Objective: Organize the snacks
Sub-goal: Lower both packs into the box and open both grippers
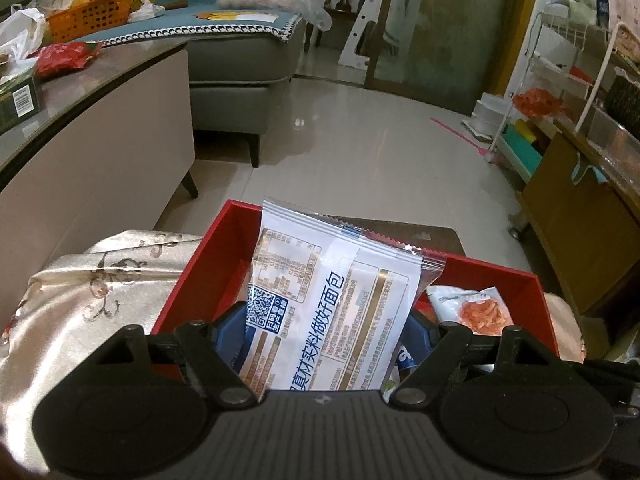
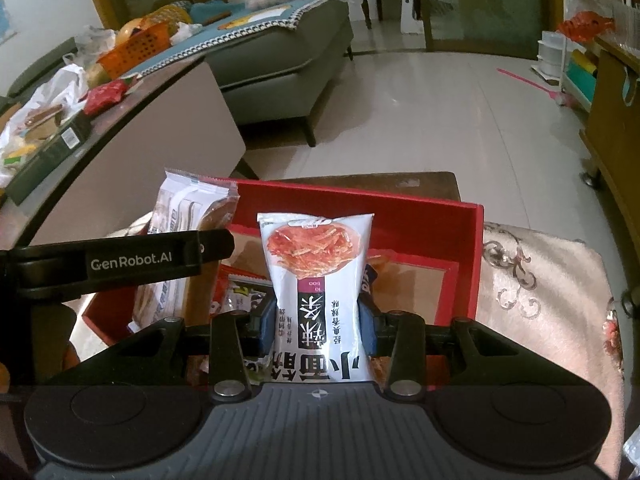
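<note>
Both grippers grasp one packet each: left gripper [image 1: 324, 336] a bread packet [image 1: 332, 300], right gripper [image 2: 318, 324] a noodle-snack packet [image 2: 316, 280], over one red box [image 2: 460, 264].

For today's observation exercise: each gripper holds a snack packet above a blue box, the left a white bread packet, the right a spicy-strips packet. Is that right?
Not quite: the box is red, not blue, as both wrist views show. The rest stands: the left gripper holds the white bread packet, the right gripper the spicy-strips packet.

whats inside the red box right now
Inside the red box lie a few snack packets, one red-and-white, on a tan liner. The held bread packet and spicy strip packet cover much of the floor, so the rest cannot be seen.
</note>
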The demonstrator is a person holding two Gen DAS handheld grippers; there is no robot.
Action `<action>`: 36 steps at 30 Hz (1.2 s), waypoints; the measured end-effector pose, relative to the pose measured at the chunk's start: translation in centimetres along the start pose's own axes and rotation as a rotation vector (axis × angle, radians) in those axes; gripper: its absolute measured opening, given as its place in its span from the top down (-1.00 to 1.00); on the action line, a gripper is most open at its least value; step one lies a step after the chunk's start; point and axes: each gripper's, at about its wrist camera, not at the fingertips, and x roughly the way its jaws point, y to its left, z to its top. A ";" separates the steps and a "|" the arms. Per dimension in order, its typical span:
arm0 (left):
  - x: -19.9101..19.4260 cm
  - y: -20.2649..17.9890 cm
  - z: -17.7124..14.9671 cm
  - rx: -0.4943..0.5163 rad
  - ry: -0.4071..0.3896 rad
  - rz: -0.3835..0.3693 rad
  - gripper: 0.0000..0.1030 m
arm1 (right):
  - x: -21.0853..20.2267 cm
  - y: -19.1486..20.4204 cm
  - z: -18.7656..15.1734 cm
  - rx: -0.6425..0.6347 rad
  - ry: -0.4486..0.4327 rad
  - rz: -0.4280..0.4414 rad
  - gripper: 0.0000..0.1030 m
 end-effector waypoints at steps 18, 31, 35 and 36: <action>0.9 -0.1 -0.5 0.026 0.048 0.009 -0.44 | 1.4 0.2 -0.7 -0.023 0.024 -0.039 -0.26; -1.3 -0.5 0.0 0.041 -0.001 -0.006 -0.46 | 0.3 0.2 -0.2 -0.023 -0.007 -0.083 -0.42; -2.5 -0.8 0.2 0.053 -0.019 -0.011 -0.46 | -0.5 0.6 0.0 -0.024 -0.021 -0.086 -0.44; -2.9 -0.8 0.1 0.055 -0.026 -0.014 -0.46 | -0.7 0.7 0.0 -0.024 -0.025 -0.086 -0.44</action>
